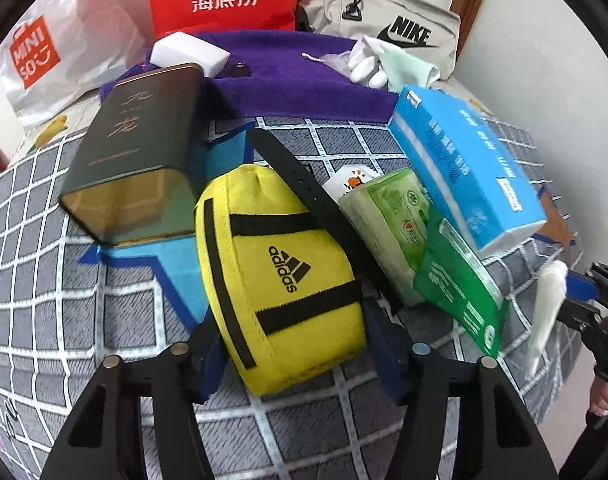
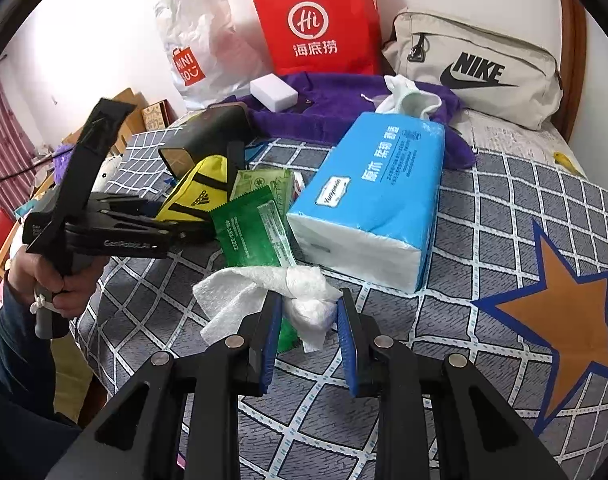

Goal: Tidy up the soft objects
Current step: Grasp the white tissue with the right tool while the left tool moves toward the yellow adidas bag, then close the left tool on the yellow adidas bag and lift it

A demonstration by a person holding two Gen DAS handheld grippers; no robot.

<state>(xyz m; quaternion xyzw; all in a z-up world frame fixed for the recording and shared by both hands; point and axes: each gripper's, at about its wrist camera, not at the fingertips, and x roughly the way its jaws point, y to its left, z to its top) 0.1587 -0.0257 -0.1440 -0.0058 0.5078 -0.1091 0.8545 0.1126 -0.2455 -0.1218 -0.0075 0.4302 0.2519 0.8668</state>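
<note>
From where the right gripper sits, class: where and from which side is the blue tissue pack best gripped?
Judging by its pose, grip the blue tissue pack across its long sides near the white end, coming from above; that end faces the right gripper, the pack lies flat, and its soft sides should give.

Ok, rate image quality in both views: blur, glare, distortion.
Left wrist: strong fisheye bending of the checked bedspread; yellow Adidas pouch sharp, white tissue motion-smeared at right edge. Right wrist: even lighting, soft glare on the blue tissue pack, black corner vignetting.
</note>
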